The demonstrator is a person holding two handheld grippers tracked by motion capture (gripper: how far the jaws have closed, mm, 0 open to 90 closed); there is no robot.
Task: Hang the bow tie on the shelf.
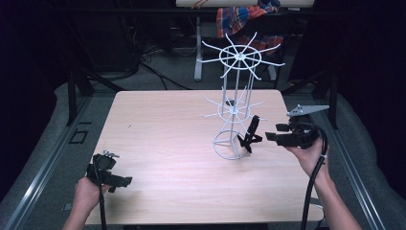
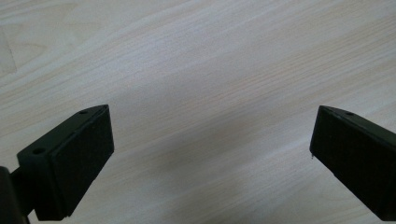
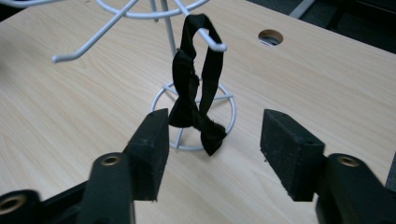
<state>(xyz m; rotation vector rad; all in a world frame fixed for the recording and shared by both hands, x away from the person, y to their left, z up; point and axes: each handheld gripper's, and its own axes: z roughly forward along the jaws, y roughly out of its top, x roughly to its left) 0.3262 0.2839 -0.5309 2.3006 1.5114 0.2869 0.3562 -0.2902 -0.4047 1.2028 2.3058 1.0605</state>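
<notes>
Two hand-held grippers work over a wooden table (image 1: 158, 143). A black bow tie (image 3: 194, 88) hangs by its loop from a lower hook of the white wire rack (image 1: 234, 96), dangling beside the rack's ring base. Right gripper (image 1: 269, 134): jaws spread, empty, pointing at the bow tie from near it. Left gripper (image 1: 125, 182): jaws spread, empty, over bare tabletop near the front left edge.
</notes>
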